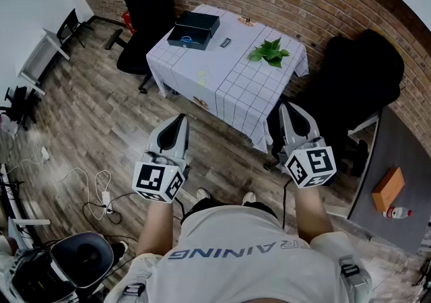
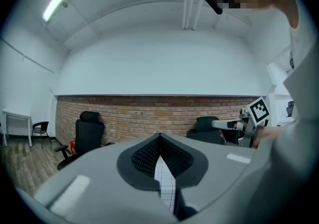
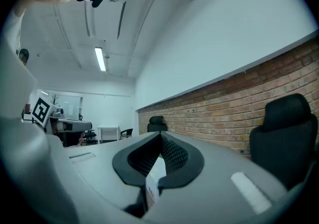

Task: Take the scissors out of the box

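Afar, scissors (image 1: 188, 40) inside dark box (image 1: 205, 23).

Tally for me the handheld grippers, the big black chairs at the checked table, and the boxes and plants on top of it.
Grippers: 2, the left gripper and the right gripper
Big black chairs: 2
Dark box: 1
Green plant: 1
Total: 6
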